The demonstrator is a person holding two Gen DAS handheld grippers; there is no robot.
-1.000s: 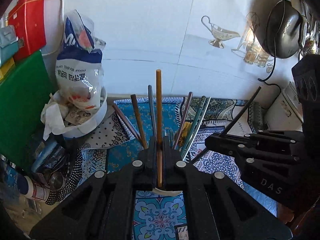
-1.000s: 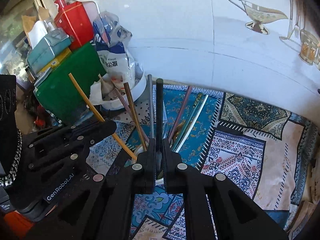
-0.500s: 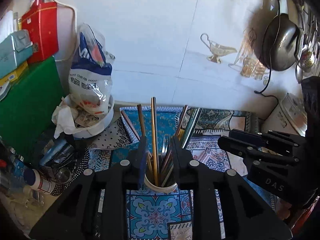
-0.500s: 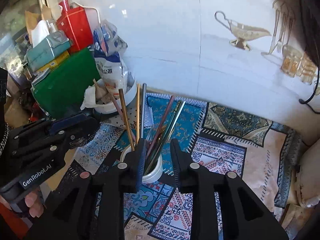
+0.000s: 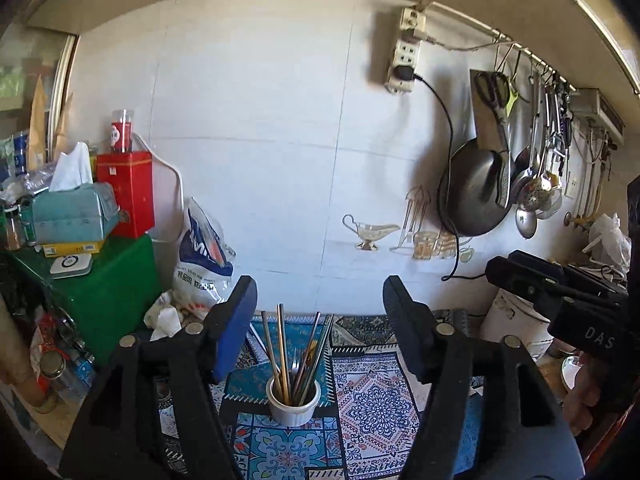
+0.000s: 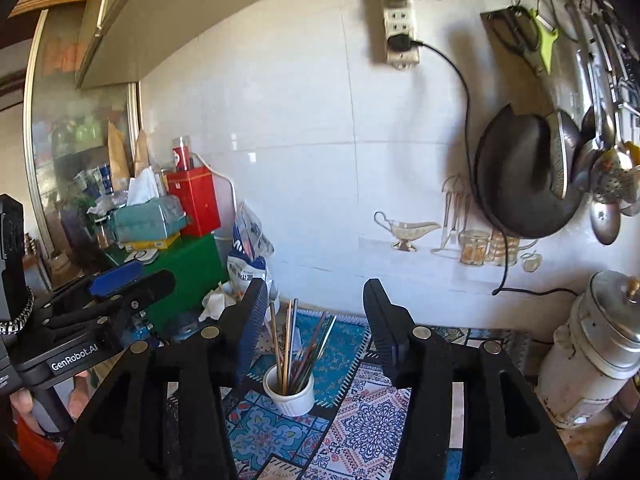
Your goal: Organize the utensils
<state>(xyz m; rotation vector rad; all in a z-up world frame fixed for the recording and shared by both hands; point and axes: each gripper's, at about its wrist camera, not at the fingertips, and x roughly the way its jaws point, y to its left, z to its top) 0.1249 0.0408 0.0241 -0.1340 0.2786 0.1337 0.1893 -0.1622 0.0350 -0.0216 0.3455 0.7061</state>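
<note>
Opening both left gripper (image 5: 318,300) and right gripper (image 6: 314,304), nothing between either's jaws. Judging thin, stiff, slippery metal and wooden chopsticks (image 5: 298,356) in small white ribbed ceramic cup (image 5: 293,404) as light; pinching near upper ends likely best.

The lower ends of the chopsticks (image 5: 298,356) are hidden inside the white cup (image 5: 294,404), and how many stand there cannot be counted. Behind the cup, the patterned cloth (image 5: 372,396) is partly covered by the tongs' black bodies. Right of the cup, the hanging utensils (image 5: 548,120) blur together.
</note>
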